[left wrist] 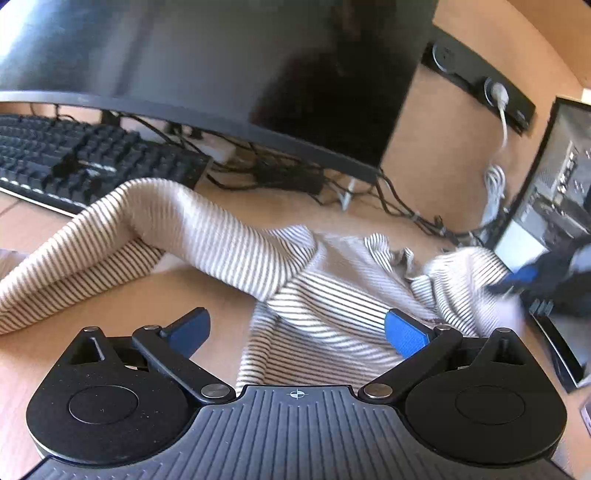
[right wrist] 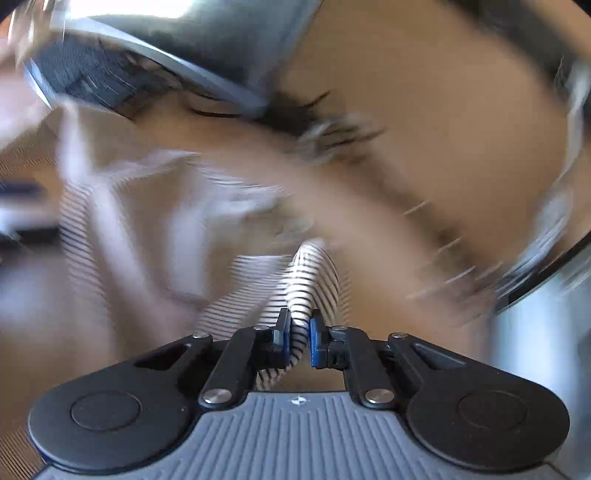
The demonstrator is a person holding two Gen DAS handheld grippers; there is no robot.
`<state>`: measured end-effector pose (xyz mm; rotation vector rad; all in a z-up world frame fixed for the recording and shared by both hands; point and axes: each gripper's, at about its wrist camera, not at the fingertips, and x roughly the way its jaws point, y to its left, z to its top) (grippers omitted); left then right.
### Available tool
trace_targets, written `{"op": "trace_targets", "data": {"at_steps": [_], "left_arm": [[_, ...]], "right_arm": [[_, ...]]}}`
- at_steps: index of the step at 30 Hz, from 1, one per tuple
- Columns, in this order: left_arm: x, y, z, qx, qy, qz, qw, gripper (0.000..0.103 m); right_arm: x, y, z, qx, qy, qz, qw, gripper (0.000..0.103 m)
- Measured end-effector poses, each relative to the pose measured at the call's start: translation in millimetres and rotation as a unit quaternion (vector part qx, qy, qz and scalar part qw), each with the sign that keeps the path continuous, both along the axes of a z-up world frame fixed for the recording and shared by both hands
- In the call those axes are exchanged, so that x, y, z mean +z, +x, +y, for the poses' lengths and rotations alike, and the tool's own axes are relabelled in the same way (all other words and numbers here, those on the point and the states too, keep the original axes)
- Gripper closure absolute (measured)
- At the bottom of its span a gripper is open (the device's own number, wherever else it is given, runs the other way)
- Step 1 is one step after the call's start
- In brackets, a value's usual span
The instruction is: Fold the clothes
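On a wooden desk [left wrist: 122, 306], seen from the left wrist camera, a striped top [left wrist: 317, 295] lies rumpled across the middle. It is cream with thin dark stripes. One sleeve [left wrist: 122, 236] arches up and runs off toward the near left; the body spreads to the right. The left gripper [left wrist: 297, 330] sits low at the near edge with its blue fingers [left wrist: 404, 332] spread wide apart. It holds nothing; the right finger lies over the cloth, the left one over bare desk. At the far left is a black keyboard [left wrist: 74, 158]. Above it hangs the lower edge of a large dark monitor [left wrist: 221, 74], with a tangle of black cables [left wrist: 280, 173] under it. A white cable [left wrist: 496, 177] drops from a black strip [left wrist: 480, 81] on the far wall. At the right edge stands a second screen [left wrist: 554, 192]. In front of it, blurred, the right gripper [left wrist: 517, 277] shows a blue finger against the top's right end.

From the right wrist camera, almost everything is smeared by motion blur. The right gripper [right wrist: 299, 339] is sharp at the near centre, its blue fingers [right wrist: 315, 343] pinched tight on a narrow fold of the top [right wrist: 303, 291], which rises between them and fans out to the left. The keyboard [right wrist: 85, 77] and monitor [right wrist: 207, 33] are faint shapes at the far left.
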<state>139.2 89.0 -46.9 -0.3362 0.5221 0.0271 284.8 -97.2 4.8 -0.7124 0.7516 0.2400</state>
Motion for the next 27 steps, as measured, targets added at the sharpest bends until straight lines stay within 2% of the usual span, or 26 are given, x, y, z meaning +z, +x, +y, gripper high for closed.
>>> {"op": "trace_targets", "data": {"at_steps": [1, 4, 5, 7, 9, 11, 13, 16, 17, 18, 19, 21, 22, 24, 25, 27], "left_arm": [[0, 0, -1, 0.001, 0.002, -0.001, 1.0, 0.0], [0, 1, -1, 0.004, 0.005, 0.001, 1.0, 0.0], [0, 3, -1, 0.005, 0.003, 0.005, 1.0, 0.0], [-1, 6, 0, 0.006, -0.001, 0.013, 0.9999, 0.0], [-2, 7, 1, 0.007, -0.006, 0.018, 0.9998, 0.0], [-3, 8, 2, 0.009, -0.008, 0.02, 0.9997, 0.0], [-3, 9, 2, 0.011, -0.01, 0.025, 0.9996, 0.0], [-4, 10, 3, 0.015, -0.012, 0.033, 0.9993, 0.0], [-5, 11, 4, 0.016, -0.012, 0.036, 0.9992, 0.0], [-5, 11, 4, 0.017, -0.013, 0.038, 0.999, 0.0], [-5, 12, 4, 0.018, -0.014, 0.041, 0.9989, 0.0], [-6, 14, 4, 0.014, -0.015, 0.043, 0.9989, 0.0], [-7, 16, 4, 0.011, -0.016, 0.044, 0.9988, 0.0], [-7, 21, 2, 0.003, -0.014, 0.045, 0.9989, 0.0], [-7, 23, 1, -0.002, -0.012, 0.045, 0.9989, 0.0], [-6, 29, -2, -0.014, -0.011, 0.049, 0.9987, 0.0]], "right_arm": [[4, 10, -10, -0.003, -0.046, -0.028, 0.999, 0.099], [4, 53, -47, -0.046, -0.127, -0.062, 0.989, 0.103], [0, 66, -56, -0.063, -0.147, -0.068, 0.985, 0.103], [-5, 83, -76, -0.105, -0.151, -0.065, 0.981, 0.103], [13, 83, -90, -0.139, -0.035, -0.04, 0.989, 0.103], [29, 78, -92, -0.142, 0.08, -0.01, 0.986, 0.102], [35, 70, -80, -0.115, 0.17, 0.026, 0.978, 0.094], [26, 55, -49, -0.074, 0.254, 0.09, 0.96, 0.084], [24, 39, -39, -0.054, 0.264, 0.103, 0.957, 0.081], [22, 21, -28, -0.033, 0.271, 0.115, 0.955, 0.071], [19, 1, -20, -0.004, 0.257, 0.113, 0.96, 0.057], [10, -40, -10, 0.056, 0.209, 0.096, 0.972, 0.047], [4, -50, -10, 0.063, 0.191, 0.097, 0.975, 0.047], [-18, -62, -19, 0.033, 0.157, 0.11, 0.981, 0.049], [-27, -61, -28, 0.009, 0.147, 0.108, 0.983, 0.04], [-35, -55, -57, -0.048, 0.19, 0.092, 0.976, 0.027]]}}
